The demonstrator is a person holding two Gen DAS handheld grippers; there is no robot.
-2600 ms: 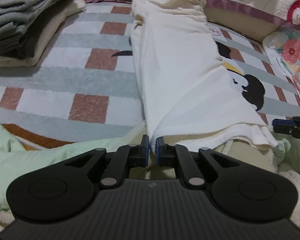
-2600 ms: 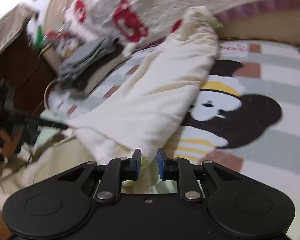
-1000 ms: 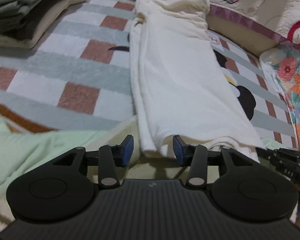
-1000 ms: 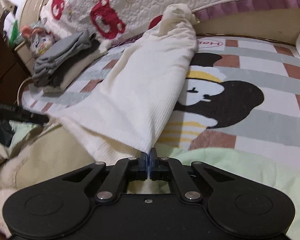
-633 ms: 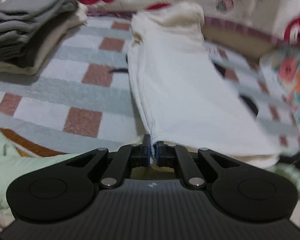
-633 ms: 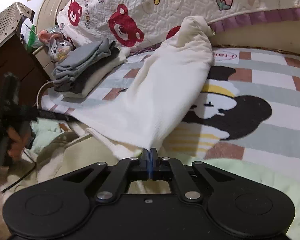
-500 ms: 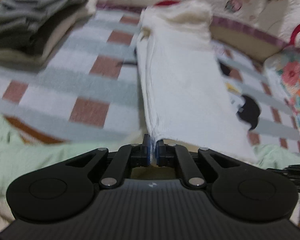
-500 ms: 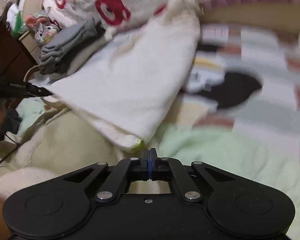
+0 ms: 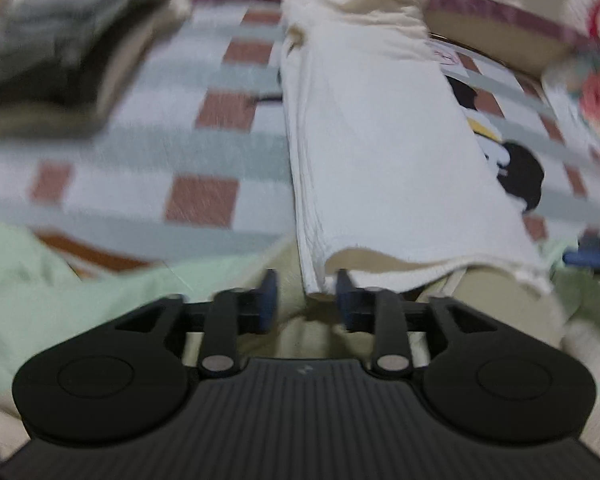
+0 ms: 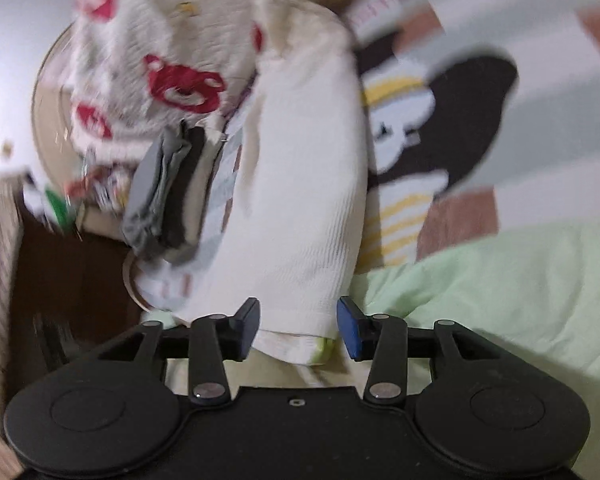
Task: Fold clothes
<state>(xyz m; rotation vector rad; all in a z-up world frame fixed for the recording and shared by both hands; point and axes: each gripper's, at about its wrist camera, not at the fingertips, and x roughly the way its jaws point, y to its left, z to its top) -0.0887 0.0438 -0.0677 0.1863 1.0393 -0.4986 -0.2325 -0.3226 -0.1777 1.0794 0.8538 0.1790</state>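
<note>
Both my jaws have just been opening and now stand spread, left gripper (image 9: 304,300) and right gripper (image 10: 298,322), each astride the near hem of the cream garment (image 9: 380,140) without pinching it. Closing carelessly could rumple that hem. The garment lies on the bed (image 9: 204,128), lengthwise away from me.

Both my grippers just let go: left gripper (image 9: 305,294) jaws have opened off the cream garment (image 9: 384,140) hem, right gripper (image 10: 298,326) jaws opened too, near corner lying loose between them; my right wrist rolled, so its view is now tilted
</note>
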